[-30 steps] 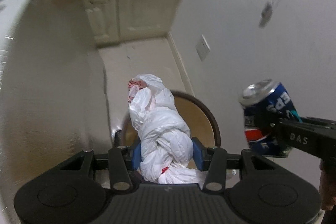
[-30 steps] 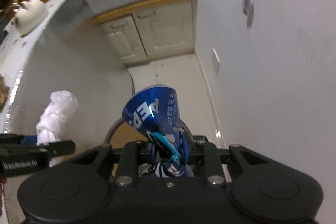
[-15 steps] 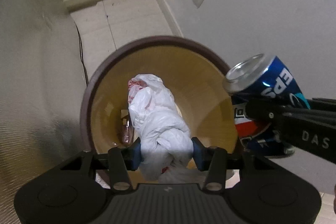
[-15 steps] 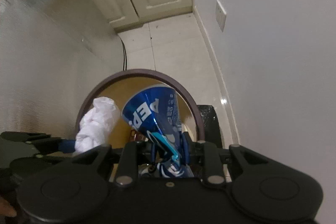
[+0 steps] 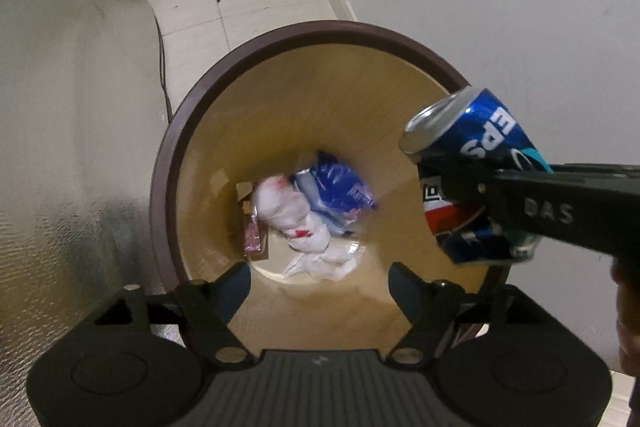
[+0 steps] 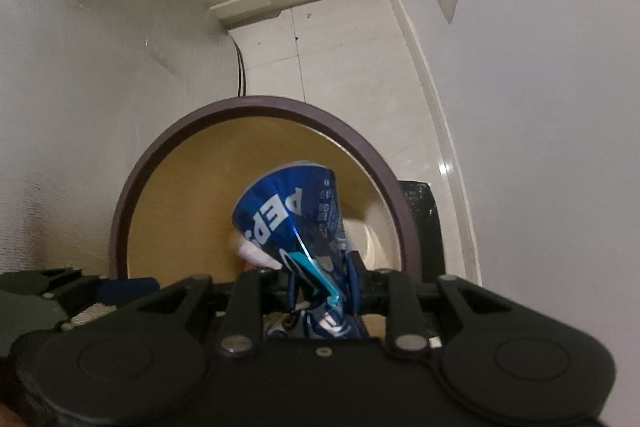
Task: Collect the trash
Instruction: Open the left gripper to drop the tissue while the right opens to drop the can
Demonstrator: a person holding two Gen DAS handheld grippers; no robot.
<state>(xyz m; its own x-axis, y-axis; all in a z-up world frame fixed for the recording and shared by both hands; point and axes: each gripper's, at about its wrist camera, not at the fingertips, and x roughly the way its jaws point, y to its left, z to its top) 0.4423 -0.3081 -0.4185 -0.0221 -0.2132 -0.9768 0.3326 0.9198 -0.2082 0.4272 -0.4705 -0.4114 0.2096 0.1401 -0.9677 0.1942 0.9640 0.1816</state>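
Over the brown-rimmed bin (image 5: 168, 163), left tongs (image 5: 320, 279) have just opened, empty, white bag (image 5: 296, 219) at its bottom; right tongs (image 6: 324, 279) clench the crushed can (image 6: 292, 211), which, released near the right rim, could bounce out.

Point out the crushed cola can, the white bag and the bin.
crushed cola can (image 6: 292, 215), right wrist view, blue side.
white bag (image 5: 288, 215), left wrist view, its middle.
bin (image 5: 168, 163), left wrist view, dark rim.

Left gripper (image 5: 320, 279) just opened over bin (image 5: 224, 75), white bag (image 5: 296, 219) inside, crushed can (image 5: 472, 171) beside.
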